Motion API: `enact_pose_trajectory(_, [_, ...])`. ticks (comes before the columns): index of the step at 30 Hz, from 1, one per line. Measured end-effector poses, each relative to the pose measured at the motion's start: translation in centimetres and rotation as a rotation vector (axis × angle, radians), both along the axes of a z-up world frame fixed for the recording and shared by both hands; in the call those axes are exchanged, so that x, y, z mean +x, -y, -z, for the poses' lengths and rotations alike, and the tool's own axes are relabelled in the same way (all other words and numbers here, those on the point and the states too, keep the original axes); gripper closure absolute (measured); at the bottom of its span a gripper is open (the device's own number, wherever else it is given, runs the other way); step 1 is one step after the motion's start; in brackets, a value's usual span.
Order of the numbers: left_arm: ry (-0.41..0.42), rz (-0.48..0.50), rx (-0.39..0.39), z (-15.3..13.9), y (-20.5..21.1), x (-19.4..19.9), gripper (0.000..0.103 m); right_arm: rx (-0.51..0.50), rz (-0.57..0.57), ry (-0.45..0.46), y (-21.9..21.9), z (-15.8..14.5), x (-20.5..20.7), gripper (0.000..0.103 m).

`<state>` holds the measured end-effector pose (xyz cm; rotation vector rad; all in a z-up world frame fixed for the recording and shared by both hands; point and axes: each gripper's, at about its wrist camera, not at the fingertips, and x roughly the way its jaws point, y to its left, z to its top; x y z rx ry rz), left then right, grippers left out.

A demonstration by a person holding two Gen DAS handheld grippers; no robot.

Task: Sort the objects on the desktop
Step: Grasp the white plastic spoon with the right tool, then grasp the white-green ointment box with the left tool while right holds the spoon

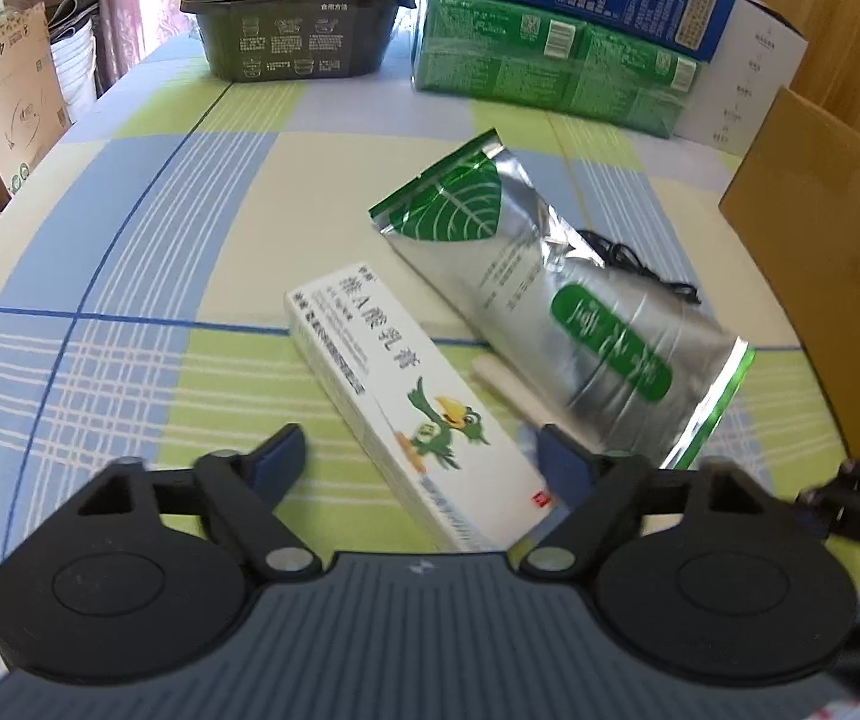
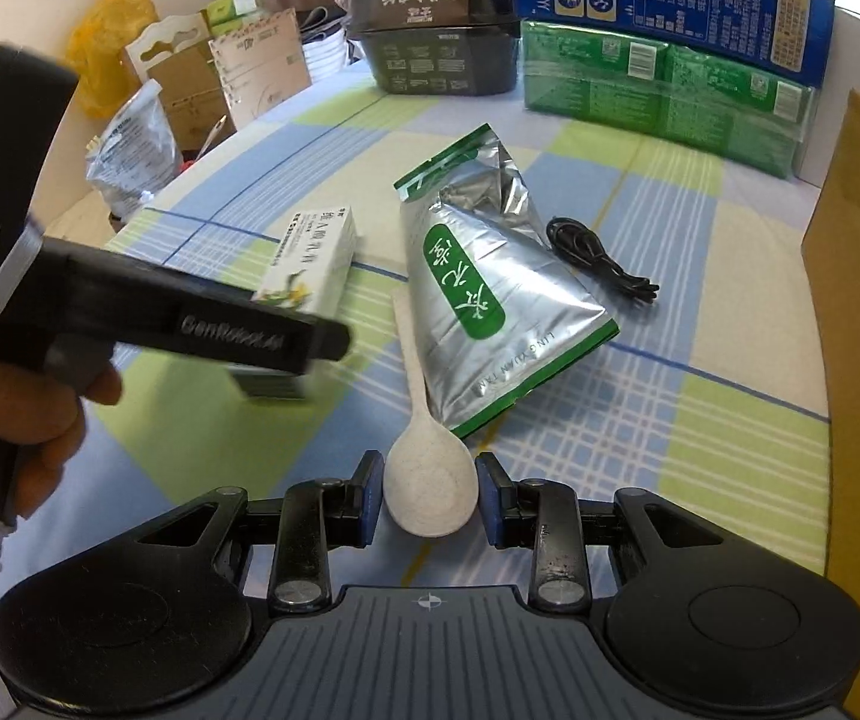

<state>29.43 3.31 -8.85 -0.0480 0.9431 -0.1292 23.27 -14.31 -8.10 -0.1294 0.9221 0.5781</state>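
Right gripper (image 2: pixel 430 495) clamps speckled white spoon (image 2: pixel 427 480)'s bowl, handle pointing far. Left gripper (image 1: pixel 421 459), jaws open, straddles white ointment box (image 1: pixel 394 402).

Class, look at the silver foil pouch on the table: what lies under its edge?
The white spoon's handle runs under the silver foil pouch; its tip is hidden. The bowl sticks out. Whether anything else lies beneath is not visible.

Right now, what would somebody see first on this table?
Probably the shiny silver pouch in the middle of the checked cloth. Next, the white box with a green cartoon bird, lying between the left claw's fingers, and the pale spoon, bowl between the right claw's fingers.
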Motion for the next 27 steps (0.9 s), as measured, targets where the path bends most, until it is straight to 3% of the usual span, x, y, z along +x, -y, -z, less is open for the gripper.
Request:
enact_pose_trajectory(3, [0.001,0.021,0.046,0.1,-0.6,-0.6,0.058,0.001,0.002,0.0,-0.1,0.0,-0.2,0.073])
enact_pose_trajectory(8, [-0.011,0.026,0.068,-0.3,-1.7,-2.3,0.07,-0.004,0.002,-0.002,-0.7,0.0,-1.2,0.073])
enact_pose_trajectory(14, [-0.008,0.074,0.117,-1.4,-1.4,-7.1,0.07,0.0,0.022,-0.024,-0.1,-0.2,-4.1,0.073])
enact_pose_trajectory(20, [0.009,0.078,0.116,-2.4,-1.8,-12.9,0.07,0.006,0.022,-0.023,0.2,-0.2,-7.0,0.073])
enact_pose_trajectory(22, [0.02,0.076,0.114,-2.4,-2.0,-14.2,0.069,0.0,0.018,-0.019,0.1,0.1,-7.4,0.067])
enact_pose_trajectory(25, [0.036,0.076,0.089,-2.4,-2.4,-14.8,0.058,-0.01,0.006,0.006,-0.3,0.2,-7.9,0.057])
enact_pose_trajectory(27, [0.051,0.069,0.075,-2.5,-2.8,-14.8,0.057,-0.023,-0.007,0.032,-0.7,0.3,-8.1,0.056])
